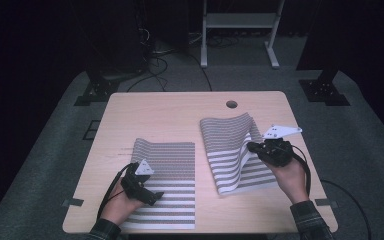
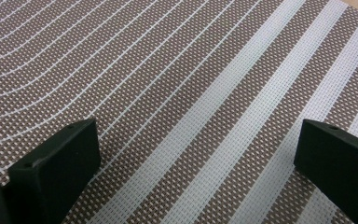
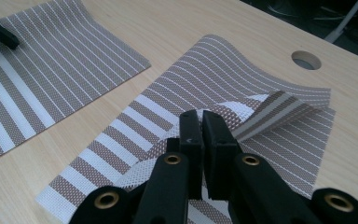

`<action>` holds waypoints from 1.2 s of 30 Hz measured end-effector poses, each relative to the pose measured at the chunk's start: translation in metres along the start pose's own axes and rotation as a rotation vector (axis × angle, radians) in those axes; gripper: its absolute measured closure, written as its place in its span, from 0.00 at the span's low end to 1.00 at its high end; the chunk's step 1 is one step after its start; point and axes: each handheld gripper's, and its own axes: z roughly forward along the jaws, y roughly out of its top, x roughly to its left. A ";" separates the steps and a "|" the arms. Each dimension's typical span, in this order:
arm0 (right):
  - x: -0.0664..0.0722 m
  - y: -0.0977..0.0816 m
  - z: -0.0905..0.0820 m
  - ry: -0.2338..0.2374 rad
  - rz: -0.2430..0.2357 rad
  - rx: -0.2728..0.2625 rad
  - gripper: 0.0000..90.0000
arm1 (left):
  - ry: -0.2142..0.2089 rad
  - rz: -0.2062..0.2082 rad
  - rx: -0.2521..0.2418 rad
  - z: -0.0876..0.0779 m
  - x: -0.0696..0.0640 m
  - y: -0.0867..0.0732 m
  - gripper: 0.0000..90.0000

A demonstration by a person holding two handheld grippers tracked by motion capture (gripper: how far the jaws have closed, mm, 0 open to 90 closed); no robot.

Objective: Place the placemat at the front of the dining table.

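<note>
**Right mat lifted, stacking not yet done**

On the table (image 1: 180, 107) you have two striped mats. The left mat (image 1: 167, 182) lies flat near your side; the right mat (image 1: 230, 150) sits beside it, apart, with its right edge raised and curling over. It looks like a fold or a stack has only begun; most of the work is left. Your right gripper (image 3: 201, 122) is closed on that raised edge. Your left gripper (image 1: 152, 196) rests over the left mat, jaws wide apart, holding nothing.

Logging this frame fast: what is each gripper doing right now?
Left gripper: open, jaws spread above the left striped mat, holding nothing.
Right gripper: shut on the lifted edge of the right striped mat.
</note>
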 end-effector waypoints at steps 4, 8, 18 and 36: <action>0.001 0.001 0.012 0.015 -0.001 0.015 0.97 | 0.000 -0.002 -0.002 0.000 0.000 0.000 0.00; 0.003 0.000 0.026 0.030 -0.004 0.036 0.97 | -0.001 -0.002 -0.002 0.000 0.000 0.000 0.00; 0.009 0.001 0.059 0.067 -0.027 0.073 0.97 | -0.001 0.000 -0.001 0.000 0.000 0.000 0.00; 0.031 0.019 0.086 0.112 -0.072 0.071 0.97 | 0.000 0.000 -0.003 0.000 0.000 0.000 0.00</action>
